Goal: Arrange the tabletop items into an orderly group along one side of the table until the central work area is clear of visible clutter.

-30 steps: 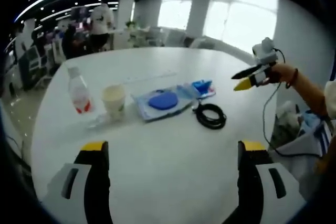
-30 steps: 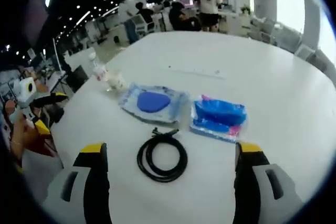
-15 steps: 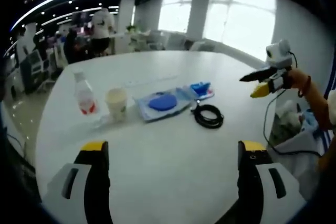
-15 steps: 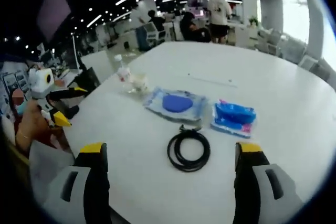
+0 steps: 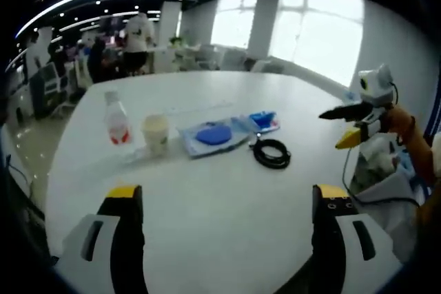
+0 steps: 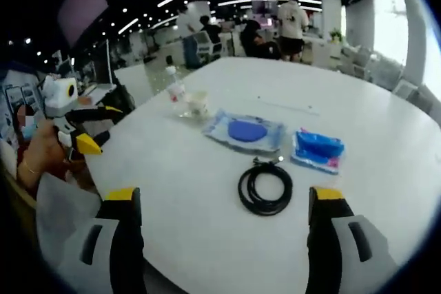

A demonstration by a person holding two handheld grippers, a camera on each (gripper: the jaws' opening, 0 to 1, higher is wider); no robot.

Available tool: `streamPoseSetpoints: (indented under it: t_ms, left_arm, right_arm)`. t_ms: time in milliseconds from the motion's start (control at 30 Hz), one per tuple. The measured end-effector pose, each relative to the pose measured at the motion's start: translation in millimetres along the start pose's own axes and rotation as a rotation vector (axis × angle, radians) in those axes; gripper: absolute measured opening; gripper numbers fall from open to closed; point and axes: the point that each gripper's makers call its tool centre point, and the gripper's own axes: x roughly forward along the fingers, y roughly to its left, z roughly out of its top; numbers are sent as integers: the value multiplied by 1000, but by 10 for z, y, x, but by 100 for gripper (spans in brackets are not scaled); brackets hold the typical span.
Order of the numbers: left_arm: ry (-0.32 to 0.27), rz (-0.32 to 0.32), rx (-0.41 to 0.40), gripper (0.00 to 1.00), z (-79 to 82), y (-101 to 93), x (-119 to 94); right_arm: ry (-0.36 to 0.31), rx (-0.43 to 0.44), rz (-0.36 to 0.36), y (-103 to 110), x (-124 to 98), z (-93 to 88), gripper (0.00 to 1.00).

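On the round white table [image 5: 227, 197] stand a clear water bottle [image 5: 118, 120] with a red label and a paper cup [image 5: 156, 133]. Beside them lie a clear bag holding a blue disc [image 5: 214, 134], a blue packet [image 5: 264, 119] and a coiled black cable [image 5: 271, 153]. The right gripper view has the bottle [image 6: 176, 91], cup [image 6: 199, 103], disc bag [image 6: 246, 131], packet [image 6: 318, 150] and cable [image 6: 265, 188]. My left gripper [image 5: 224, 201] is open over the near table edge, far from the items. My right gripper [image 6: 222, 201] is open too, short of the cable. Each gripper appears in the other's view, left [image 6: 86, 125] and right [image 5: 348, 124].
People stand and sit among desks and chairs beyond the table's far side [image 5: 134, 36]. Bright windows [image 5: 313, 25] fill the back wall. A hand and sleeve [image 5: 406, 132] hold the right gripper at the table's right edge. Wide bare tabletop lies in front of both grippers.
Both cameras have pulled back from the table, so the items look smaller and farther. The right gripper has drifted right and lower in the left gripper view. Nothing on the table moved.
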Motion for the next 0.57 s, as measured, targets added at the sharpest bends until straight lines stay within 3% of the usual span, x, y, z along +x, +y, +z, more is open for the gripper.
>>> streamPoseSetpoints:
  t_ms: [567]
  left_arm:
    - [-3, -1, -2, 99, -119, -30, -9]
  right_arm:
    - [-24, 16, 20, 192, 21, -143, 99]
